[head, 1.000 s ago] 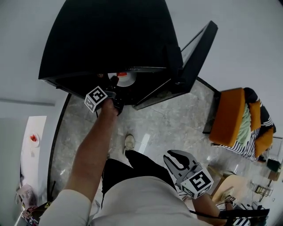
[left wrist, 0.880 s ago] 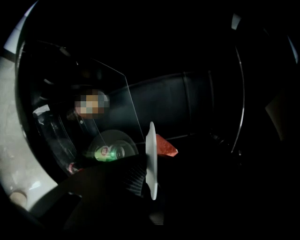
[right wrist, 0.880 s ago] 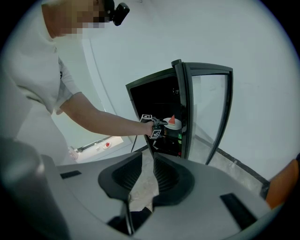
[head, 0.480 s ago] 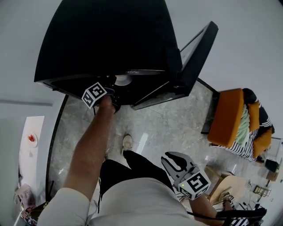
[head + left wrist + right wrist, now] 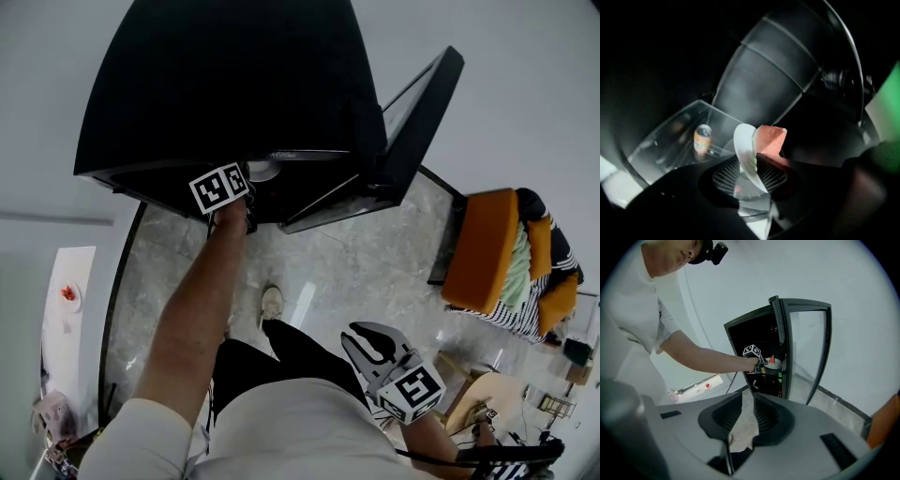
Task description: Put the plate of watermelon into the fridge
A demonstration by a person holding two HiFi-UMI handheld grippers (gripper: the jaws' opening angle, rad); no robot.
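The black fridge (image 5: 225,84) stands with its glass door (image 5: 417,122) swung open. My left gripper (image 5: 752,176) reaches inside it. A white plate (image 5: 744,152) carrying a red watermelon wedge (image 5: 771,139) sits in there, its rim still between the jaws, which are opening and no longer press on it. From the right gripper view the plate (image 5: 774,365) rests on an inner shelf, just beyond the left gripper (image 5: 759,363). My right gripper (image 5: 747,416) hangs low by the person's hip (image 5: 361,336), jaws slightly apart with nothing between them.
An orange drink can (image 5: 702,139) stands in a clear door bin beside the plate. An orange chair (image 5: 483,248) with striped cloth sits at the right. A white table (image 5: 66,300) lies at the far left. The person's shoe (image 5: 272,302) is on the grey marble floor.
The plate went deeper into the fridge and now shows only as a sliver from above. The left gripper's cube shifted slightly right and turned. The right gripper barely moved.
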